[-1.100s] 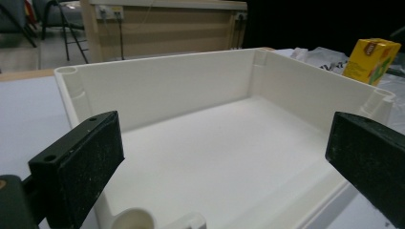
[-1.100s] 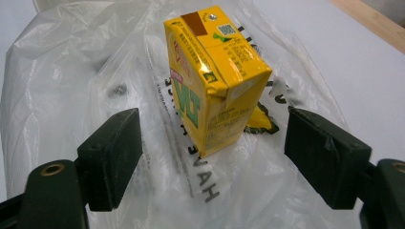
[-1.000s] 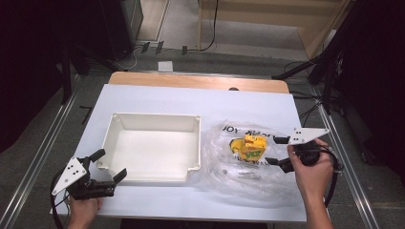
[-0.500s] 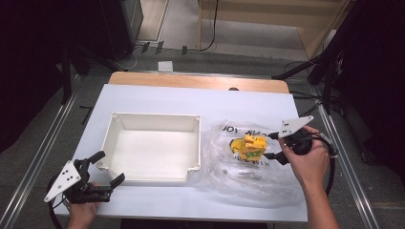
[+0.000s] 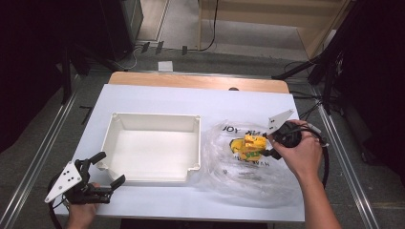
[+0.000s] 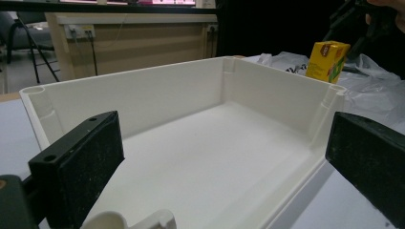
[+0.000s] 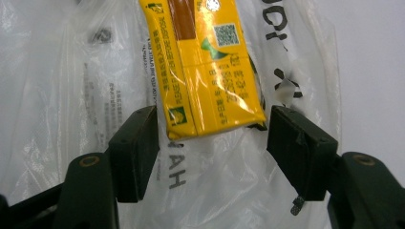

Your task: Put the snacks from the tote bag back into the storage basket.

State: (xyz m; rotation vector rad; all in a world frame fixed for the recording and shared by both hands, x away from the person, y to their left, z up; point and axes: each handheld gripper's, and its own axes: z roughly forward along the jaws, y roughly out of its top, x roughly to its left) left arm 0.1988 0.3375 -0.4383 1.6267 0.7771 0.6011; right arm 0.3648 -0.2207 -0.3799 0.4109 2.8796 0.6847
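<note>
Left gripper point(image 5: 102, 169): jaws apart, empty, parked at near corner of white bin point(image 5: 193, 143). Bin ahead of it holds nothing. Right gripper point(image 7: 212, 143): jaws apart, straddling yellow carton point(image 7: 203, 62) on clear plastic bag point(image 7: 71, 95), no contact visible. Likely carton-to-bin transfer: grasp not yet made, carry and drop remain.

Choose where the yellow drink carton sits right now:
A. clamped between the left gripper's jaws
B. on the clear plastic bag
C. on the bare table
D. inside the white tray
B: the yellow drink carton rests on the crumpled clear plastic bag, with the right gripper's open jaws either side of its end.
</note>
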